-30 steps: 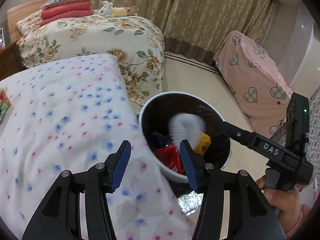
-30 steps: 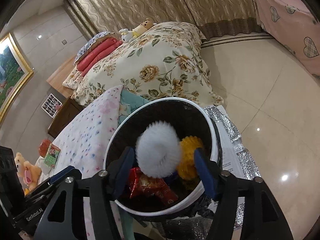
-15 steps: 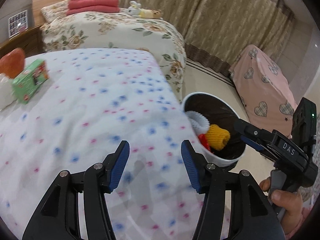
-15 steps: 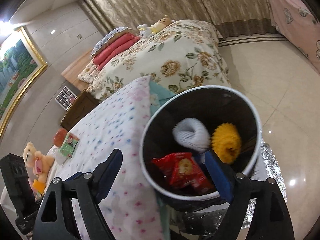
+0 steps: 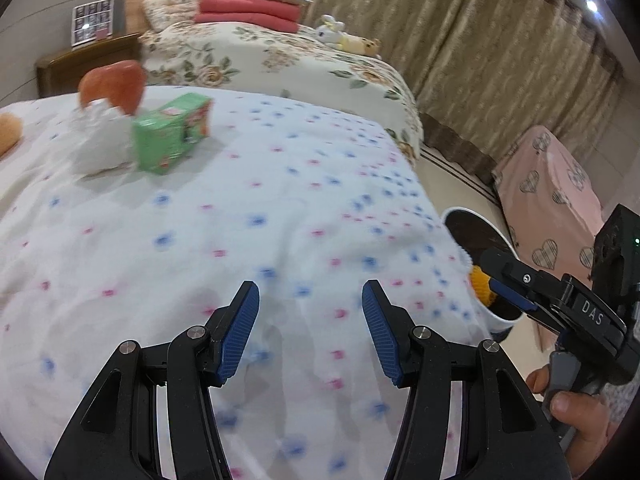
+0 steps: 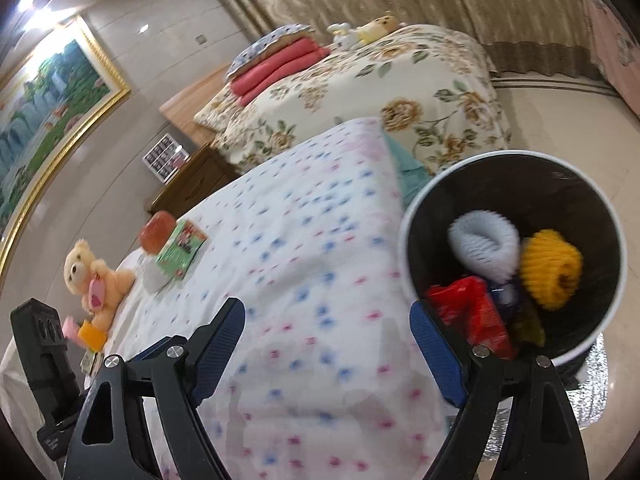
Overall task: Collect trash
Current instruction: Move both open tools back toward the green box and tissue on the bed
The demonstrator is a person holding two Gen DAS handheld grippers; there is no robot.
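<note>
A white bin (image 6: 412, 216) with a black liner stands beside the bed and holds a white foam net (image 6: 482, 246), a yellow foam net (image 6: 550, 266) and a red wrapper (image 6: 468, 316). The bin also shows in the left wrist view (image 5: 502, 322). On the dotted bedspread lie a green box (image 5: 170, 138), crumpled white paper (image 5: 100, 136) and an orange-red object (image 5: 114, 84). My left gripper (image 5: 310, 332) is open and empty above the bedspread. My right gripper (image 6: 326, 356) is open and empty at the bed edge next to the bin.
A teddy bear (image 6: 94, 276) and small items lie at the far left of the bed. A second bed with a floral cover (image 6: 400, 80) stands behind. A pink heart-print cover (image 5: 552, 196) is on the right. Silver foil (image 6: 592, 392) lies under the bin.
The white foam net has dropped into the bin. Both grippers have swung left, away from the bin and over the bedspread, bringing the green box and white paper into view.
</note>
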